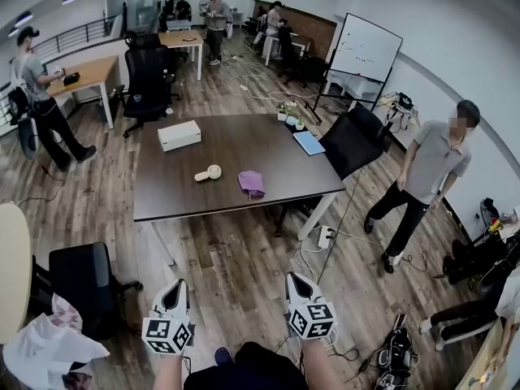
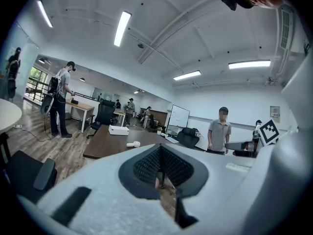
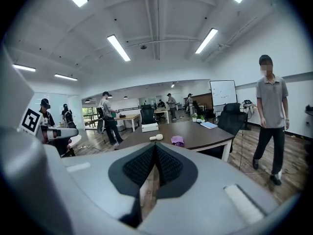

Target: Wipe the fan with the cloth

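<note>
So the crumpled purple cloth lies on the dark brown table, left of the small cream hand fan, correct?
Not quite. In the head view the crumpled purple cloth lies on the dark brown table, right of the small cream hand fan, not left of it.

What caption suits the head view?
Left hand-held gripper and right hand-held gripper, both shut, face the table holding fan and purple cloth.

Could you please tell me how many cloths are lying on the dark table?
1: the purple cloth lies toward the near edge of the table, just right of the small white fan and apart from it. No other cloth shows there.
</note>
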The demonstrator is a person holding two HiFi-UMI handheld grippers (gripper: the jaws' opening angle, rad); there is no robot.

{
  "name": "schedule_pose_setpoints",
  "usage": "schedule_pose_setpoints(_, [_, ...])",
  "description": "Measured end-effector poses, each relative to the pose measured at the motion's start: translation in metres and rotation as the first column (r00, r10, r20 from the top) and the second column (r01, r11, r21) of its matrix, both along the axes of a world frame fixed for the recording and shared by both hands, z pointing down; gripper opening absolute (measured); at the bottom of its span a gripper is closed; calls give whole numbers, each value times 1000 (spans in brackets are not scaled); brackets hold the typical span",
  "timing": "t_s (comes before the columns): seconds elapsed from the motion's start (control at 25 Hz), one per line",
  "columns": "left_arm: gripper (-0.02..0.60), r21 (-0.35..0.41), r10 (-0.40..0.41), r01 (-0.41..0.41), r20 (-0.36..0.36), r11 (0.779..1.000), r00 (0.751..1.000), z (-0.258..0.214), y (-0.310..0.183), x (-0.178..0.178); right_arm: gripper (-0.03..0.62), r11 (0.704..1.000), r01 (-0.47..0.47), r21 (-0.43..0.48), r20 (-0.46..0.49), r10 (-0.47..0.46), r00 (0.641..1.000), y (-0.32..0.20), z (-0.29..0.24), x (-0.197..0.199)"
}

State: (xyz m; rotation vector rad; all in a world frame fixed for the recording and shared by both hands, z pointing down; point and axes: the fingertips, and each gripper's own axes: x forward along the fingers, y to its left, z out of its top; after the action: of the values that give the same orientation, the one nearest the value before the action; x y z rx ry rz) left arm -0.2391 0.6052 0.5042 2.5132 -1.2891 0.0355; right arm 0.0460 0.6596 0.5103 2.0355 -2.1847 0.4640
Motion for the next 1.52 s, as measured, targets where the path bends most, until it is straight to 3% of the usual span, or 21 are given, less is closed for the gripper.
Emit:
schedule_pose_setpoints(0.52, [-6, -7, 18, -17, 13, 1000, 1000, 7, -53, 20, 11, 1000, -9, -8, 19, 10, 1000, -48, 11, 12])
schedule_pose_setpoints(1.0, [-6, -17, -2, 2, 24, 1000, 1000, 25, -170, 65, 11, 999, 15, -30, 36, -14, 999, -172, 35, 53])
schedule_pose_setpoints(1.52, [-5, -19, -88, 89, 51, 996, 995, 22, -312, 112, 11, 993, 97, -63, 53, -94, 994, -333, 41, 103])
